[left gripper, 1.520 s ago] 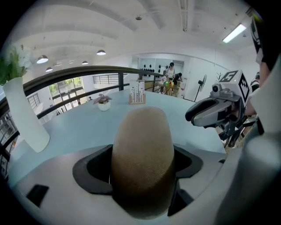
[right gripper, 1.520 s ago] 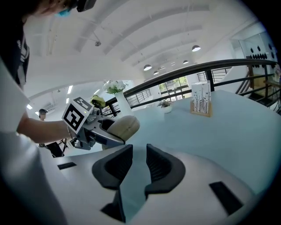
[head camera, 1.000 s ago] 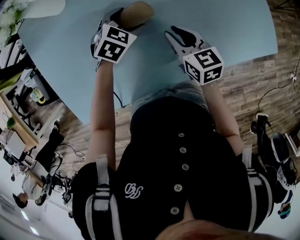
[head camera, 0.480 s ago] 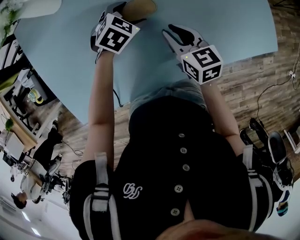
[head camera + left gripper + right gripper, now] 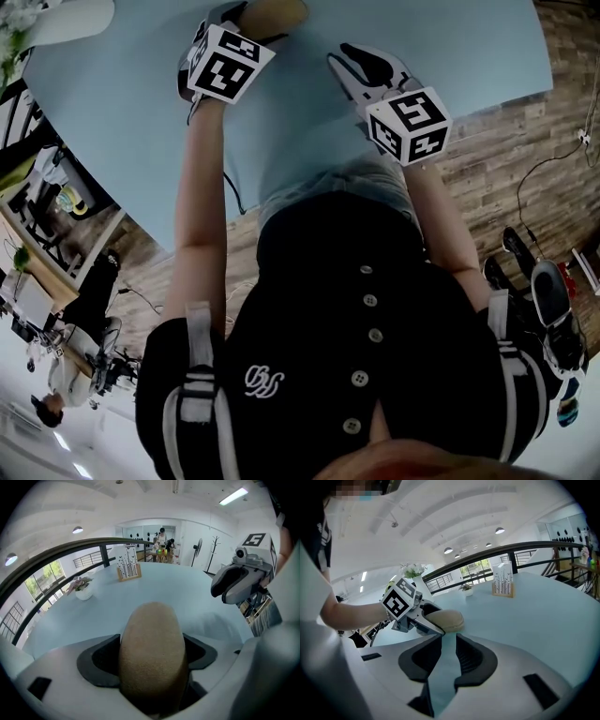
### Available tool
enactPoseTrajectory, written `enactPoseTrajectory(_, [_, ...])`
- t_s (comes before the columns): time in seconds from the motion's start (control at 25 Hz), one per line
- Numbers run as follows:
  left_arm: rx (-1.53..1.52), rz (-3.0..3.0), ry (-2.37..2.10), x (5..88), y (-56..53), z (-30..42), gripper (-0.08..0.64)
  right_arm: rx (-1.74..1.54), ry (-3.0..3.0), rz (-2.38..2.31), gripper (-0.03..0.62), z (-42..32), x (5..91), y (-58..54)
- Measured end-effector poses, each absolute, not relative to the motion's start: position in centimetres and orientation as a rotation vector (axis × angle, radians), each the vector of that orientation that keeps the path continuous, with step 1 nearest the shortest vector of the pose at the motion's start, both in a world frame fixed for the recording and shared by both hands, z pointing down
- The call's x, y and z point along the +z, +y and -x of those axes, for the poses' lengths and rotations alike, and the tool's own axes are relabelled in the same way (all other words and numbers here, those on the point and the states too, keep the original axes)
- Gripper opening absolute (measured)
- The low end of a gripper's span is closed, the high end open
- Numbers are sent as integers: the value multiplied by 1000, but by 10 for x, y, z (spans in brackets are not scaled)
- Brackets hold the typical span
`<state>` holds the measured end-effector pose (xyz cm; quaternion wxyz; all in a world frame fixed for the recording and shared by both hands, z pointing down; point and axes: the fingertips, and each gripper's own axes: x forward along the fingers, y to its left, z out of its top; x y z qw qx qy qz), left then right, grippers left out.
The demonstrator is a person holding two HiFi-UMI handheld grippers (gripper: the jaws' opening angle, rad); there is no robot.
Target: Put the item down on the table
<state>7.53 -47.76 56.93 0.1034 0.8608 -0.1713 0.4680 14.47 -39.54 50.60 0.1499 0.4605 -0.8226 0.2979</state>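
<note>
A tan, oval, rough-skinned item sits between the jaws of my left gripper, and both dark pads press on its sides. In the right gripper view the item lies low over the pale blue table; I cannot tell whether it touches the top. My right gripper hovers over the table to the right of the left one, its jaws a little apart with only bare tabletop showing between them.
A wooden card holder and a small potted plant stand far across the table. A white pot sits at the table's left end. A dark railing runs behind it. Wooden floor with cables and gear lies to both sides.
Both grippers have drifted slightly farther over the table in the head view. The left one keeps its hold on the tan item.
</note>
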Motion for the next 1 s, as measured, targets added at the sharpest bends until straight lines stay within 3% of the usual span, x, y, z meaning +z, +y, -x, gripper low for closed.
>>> enactPoseTrajectory(0.56, [1277,-2600,-528,564,-471,-98,468,823,-2334,-1350,101,-165,507,-381])
enactPoseTrajectory(0.84, [986,-2613,-640,504,-466,-80,460,753,-2376,-1354,103,-146,479,-390])
enactPoseTrajectory(1.0, [861,-2593,-692,473,-455,-74,417,685,-2409,-1318,103,-143,466,-391])
